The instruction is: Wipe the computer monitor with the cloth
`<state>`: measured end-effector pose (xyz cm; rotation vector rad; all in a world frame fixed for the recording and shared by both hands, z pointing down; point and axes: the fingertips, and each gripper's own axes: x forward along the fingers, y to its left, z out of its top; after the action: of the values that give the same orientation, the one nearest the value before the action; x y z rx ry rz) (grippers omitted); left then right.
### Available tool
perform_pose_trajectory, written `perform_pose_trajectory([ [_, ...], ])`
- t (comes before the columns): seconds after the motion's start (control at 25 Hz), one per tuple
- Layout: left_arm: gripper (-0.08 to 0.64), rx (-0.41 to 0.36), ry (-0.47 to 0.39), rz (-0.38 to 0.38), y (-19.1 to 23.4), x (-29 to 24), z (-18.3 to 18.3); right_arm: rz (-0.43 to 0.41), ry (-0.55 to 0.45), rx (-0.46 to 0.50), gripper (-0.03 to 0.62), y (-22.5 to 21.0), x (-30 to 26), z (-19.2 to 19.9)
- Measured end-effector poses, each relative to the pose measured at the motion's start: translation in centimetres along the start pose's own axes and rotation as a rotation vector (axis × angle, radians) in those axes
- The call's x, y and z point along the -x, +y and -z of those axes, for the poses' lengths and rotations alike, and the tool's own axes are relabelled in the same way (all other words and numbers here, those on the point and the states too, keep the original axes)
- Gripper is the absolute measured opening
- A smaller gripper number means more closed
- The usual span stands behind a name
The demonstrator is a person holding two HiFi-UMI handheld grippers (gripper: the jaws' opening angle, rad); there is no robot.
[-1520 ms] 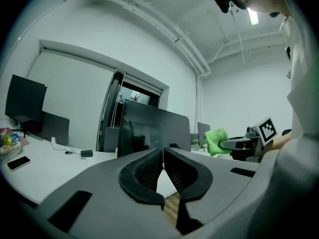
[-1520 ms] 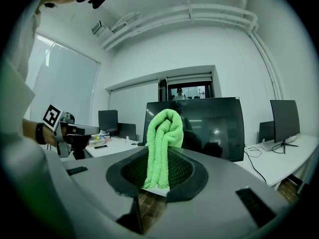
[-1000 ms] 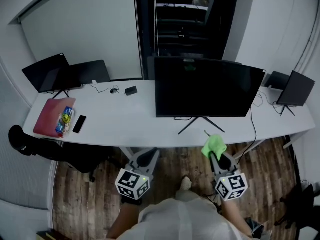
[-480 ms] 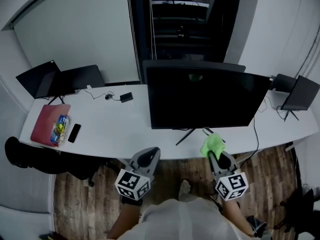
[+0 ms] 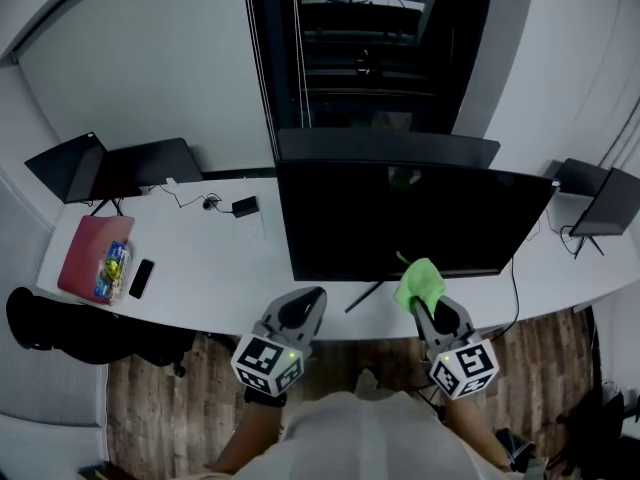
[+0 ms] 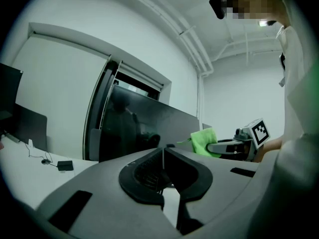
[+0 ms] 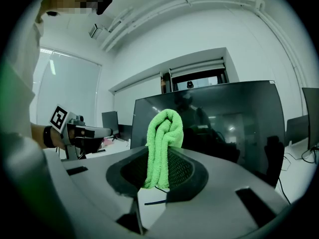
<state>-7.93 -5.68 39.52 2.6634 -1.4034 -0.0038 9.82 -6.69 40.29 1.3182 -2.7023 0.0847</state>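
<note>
Item 1: my right claw, clamped on a folded green cloth. The cloth stands up out of the jaws, just before the lower edge of the black monitor on the white bench; I cannot tell whether it touches.
Item 2: my left claw, jaws pressed together, empty.
Print: square black-and-white markers on each claw's cube.

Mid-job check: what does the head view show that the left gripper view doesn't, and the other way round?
Head view only: the red pouch and phone at the left end of the desk, and the wooden floor.
Left gripper view only: the left tool up close, jaws together with nothing between them.
Both: the monitor and the green cloth clamped in the right tool.
</note>
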Motion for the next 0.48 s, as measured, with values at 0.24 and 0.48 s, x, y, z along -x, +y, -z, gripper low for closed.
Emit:
perform_pose_trajectory([
  [0.24, 0.025, -0.011, -0.001, -0.015, 0.6, -3.0, -1.0, -0.085, -0.003, 0.043, 0.069, -1.3, -2.5, -1.3],
  [0.48, 0.025, -0.019, -0.036, -0.042, 0.9, -5.2, -2.5, -0.177, -0.013, 0.101, 0.069, -1.6, -4.5, -2.7],
])
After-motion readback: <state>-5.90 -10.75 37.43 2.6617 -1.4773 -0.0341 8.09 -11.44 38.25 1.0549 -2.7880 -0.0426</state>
